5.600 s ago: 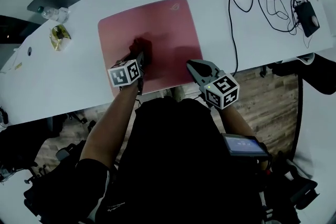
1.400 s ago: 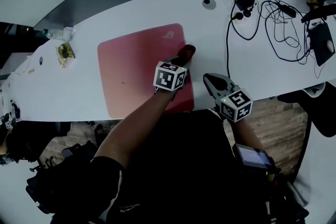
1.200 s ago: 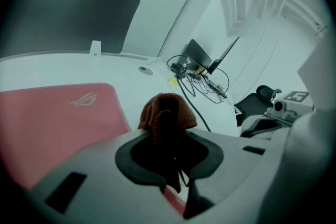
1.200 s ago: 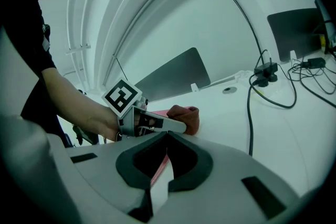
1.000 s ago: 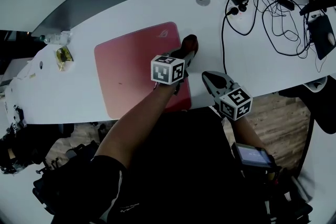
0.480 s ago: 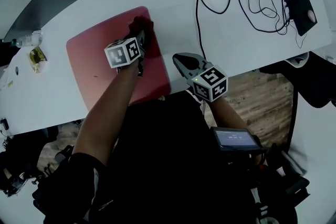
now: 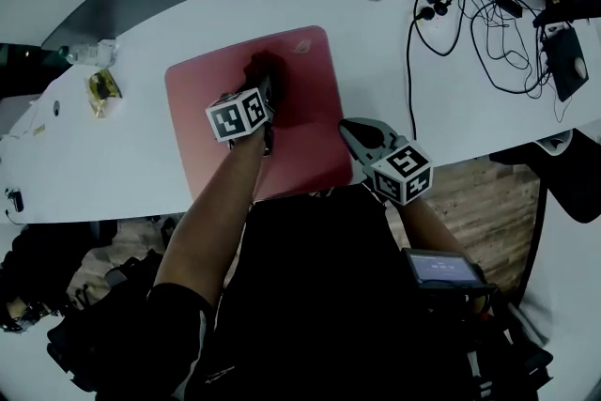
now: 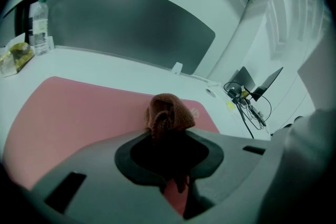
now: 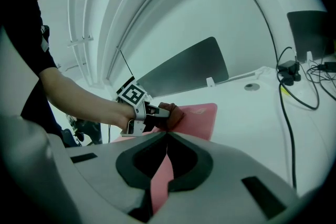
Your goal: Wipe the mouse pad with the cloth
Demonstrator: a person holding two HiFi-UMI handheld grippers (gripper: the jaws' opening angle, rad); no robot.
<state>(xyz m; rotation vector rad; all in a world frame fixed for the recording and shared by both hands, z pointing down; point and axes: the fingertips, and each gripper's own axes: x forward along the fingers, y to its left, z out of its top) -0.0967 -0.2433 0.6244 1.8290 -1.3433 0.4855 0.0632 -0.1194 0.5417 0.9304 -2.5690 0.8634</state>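
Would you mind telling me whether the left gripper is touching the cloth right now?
Touching. The left gripper view shows the left gripper with its jaws shut on the brown cloth, which bunches out past them.

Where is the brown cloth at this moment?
In the head view the dark brown crumpled cloth is gripped in the left tongs. It lies on the pink rectangular mouse pad, about mid-width and toward the pad's far edge.
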